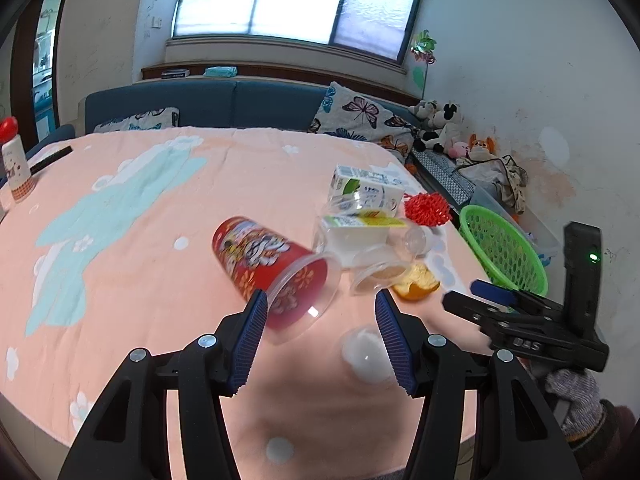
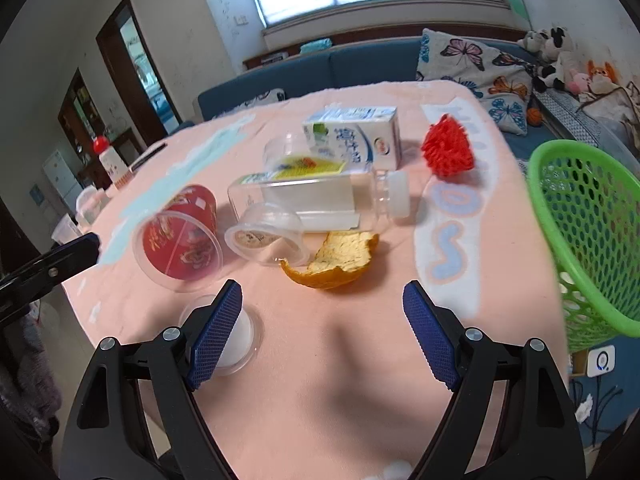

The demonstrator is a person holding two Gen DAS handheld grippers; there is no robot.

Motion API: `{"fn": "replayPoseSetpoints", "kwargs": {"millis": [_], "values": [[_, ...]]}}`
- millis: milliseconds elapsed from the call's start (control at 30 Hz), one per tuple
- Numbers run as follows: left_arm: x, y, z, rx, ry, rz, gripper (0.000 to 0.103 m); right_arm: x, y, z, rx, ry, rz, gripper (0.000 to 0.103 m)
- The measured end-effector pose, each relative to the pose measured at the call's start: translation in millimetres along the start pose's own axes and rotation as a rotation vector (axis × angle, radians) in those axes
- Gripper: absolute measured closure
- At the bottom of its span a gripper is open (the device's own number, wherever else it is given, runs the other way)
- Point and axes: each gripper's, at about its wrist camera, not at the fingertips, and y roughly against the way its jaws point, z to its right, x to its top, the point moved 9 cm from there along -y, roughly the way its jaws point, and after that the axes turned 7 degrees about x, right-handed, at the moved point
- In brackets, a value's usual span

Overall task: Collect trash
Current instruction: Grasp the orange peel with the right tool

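Trash lies in a cluster on the peach tablecloth [image 2: 360, 360]: a red printed cup [image 1: 272, 256] on its side, a clear bottle [image 2: 320, 200], a milk carton [image 2: 356, 136], a small clear tub [image 2: 264, 236], an orange peel [image 2: 336, 264] and a red spiky ball [image 2: 448, 152]. My left gripper [image 1: 320, 300] is open, and the red cup's rim sits just beyond its fingertips. My right gripper [image 2: 322, 292] is open and empty, just short of the peel. A white lidded cup [image 2: 240, 340] sits partly behind its left finger.
A green mesh basket [image 2: 588, 232] stands off the table's right edge. At the far left, a white bottle with a red cap [image 1: 14, 164] stands beside a dark flat object [image 1: 52, 158]. Behind the table are a blue sofa [image 1: 208, 104] with butterfly pillows and some plush toys [image 1: 440, 124].
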Motion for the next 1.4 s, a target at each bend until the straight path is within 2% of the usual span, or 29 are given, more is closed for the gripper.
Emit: {"fn": "replayPoseSetpoints", "kwargs": {"millis": [200,400,533,667,733,1033,1100,1400], "values": [[-13,2,-8,0.004,-0.002,-0.015,0.049,-4,-28,4,-0.009,0.014,-0.046,0.021],[-26,-4,-11,-0.005,-0.001,-0.046,0.049,-3,-48,8,-0.028,0.038,-0.081,0.026],[-32,-9,-7,-0.017,-0.01,-0.064,0.049,-2,-57,10,-0.047,0.054,-0.101,0.032],[-39,-15,1,-0.037,-0.031,-0.084,0.048,-3,-62,15,-0.052,0.05,-0.113,0.041],[-43,-19,6,-0.04,-0.046,-0.092,0.045,-2,-62,17,-0.054,0.054,-0.109,0.045],[-55,-34,30,-0.074,-0.113,-0.131,0.044,-3,-52,17,-0.048,0.051,-0.088,0.054],[-57,-37,34,-0.075,-0.131,-0.135,0.04,-3,-47,19,-0.045,0.047,-0.081,0.055],[-62,-58,55,-0.084,-0.201,-0.16,0.04,-8,-26,28,-0.049,0.02,-0.06,0.057]]}}
